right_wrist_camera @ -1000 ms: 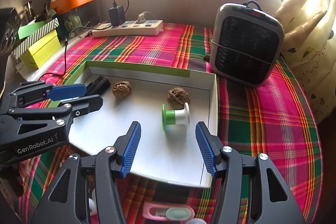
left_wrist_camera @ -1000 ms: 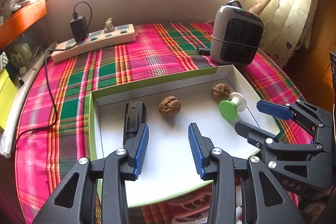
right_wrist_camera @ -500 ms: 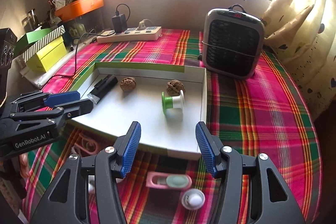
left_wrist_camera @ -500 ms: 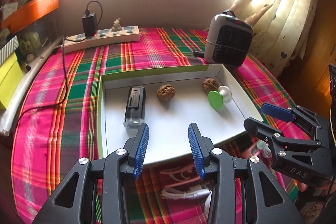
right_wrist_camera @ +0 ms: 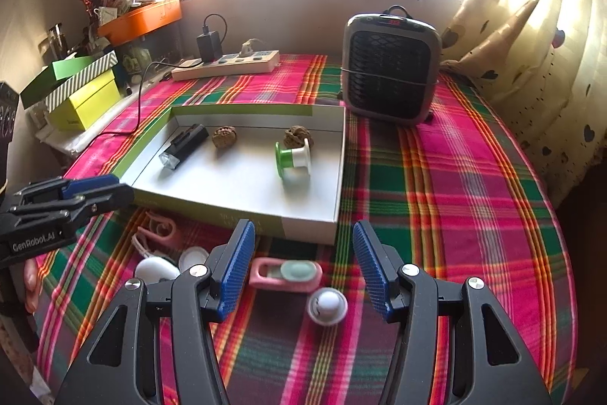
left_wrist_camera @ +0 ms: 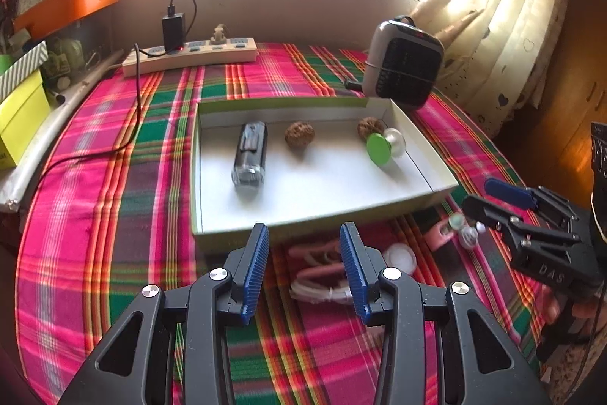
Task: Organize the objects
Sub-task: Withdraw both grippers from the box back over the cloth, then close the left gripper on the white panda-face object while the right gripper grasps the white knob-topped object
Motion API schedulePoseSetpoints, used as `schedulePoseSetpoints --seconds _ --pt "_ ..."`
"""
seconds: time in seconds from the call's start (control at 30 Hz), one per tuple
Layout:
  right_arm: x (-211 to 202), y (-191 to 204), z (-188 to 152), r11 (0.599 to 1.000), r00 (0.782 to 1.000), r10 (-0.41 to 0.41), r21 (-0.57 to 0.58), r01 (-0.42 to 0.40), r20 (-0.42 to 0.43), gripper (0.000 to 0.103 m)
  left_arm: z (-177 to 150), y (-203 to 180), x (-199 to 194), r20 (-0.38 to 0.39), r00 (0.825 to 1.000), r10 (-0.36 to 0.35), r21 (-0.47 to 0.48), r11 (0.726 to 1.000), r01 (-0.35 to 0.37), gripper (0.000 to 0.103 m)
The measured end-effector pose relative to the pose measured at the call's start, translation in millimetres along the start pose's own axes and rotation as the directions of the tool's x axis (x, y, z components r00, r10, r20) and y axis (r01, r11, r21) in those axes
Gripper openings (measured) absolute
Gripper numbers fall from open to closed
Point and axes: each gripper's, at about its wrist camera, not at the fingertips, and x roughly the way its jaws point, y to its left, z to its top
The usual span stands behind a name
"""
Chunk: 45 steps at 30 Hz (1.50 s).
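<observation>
Both of your claws hang wide and empty near the white tray (right_wrist_camera: 311, 226). Your right gripper (right_wrist_camera: 299, 268) is nearer the pink clip (right_wrist_camera: 284, 274), which lies on the plaid cloth just below its tips, long axis left-right; your left gripper (left_wrist_camera: 303, 268) hovers over the coiled white cable (left_wrist_camera: 322, 291).

Sorted items in the tray, loose ones ahead of the grippers

Beyond both grippers' fingertips, the white tray (right_wrist_camera: 242, 211) holds a black flashlight (right_wrist_camera: 184, 146) lying flat, two walnuts (right_wrist_camera: 224, 136) (right_wrist_camera: 297, 135) and a green-and-white spool (right_wrist_camera: 293, 160) on its side. Between the right gripper's fingers lie a pink case (right_wrist_camera: 284, 274) and a white round cap (right_wrist_camera: 327, 305); a pink-and-white cable bundle (left_wrist_camera: 322, 278) lies between the left's.
</observation>
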Motion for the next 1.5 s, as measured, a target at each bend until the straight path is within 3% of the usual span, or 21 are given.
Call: schedulePoseSetpoints --seconds 0.53,1.03,1.5 --pt "-13.6 -14.3 -34.1 0.999 1.0 -0.024 0.047 0.025 -0.014 0.056 -24.7 -21.9 -0.6 -0.053 0.991 -0.126 0.037 0.991 0.128 0.042" --pt "-8.7 -22.0 -49.6 0.997 0.998 -0.031 0.064 0.035 -0.056 0.056 -37.9 -41.3 15.8 -0.127 0.986 -0.109 0.099 0.988 0.122 0.043" --pt "-0.6 -20.5 -48.0 0.999 0.996 -0.028 0.037 0.032 -0.088 0.056 -36.6 -43.5 27.8 -0.14 0.986 -0.086 0.086 0.991 0.099 0.042"
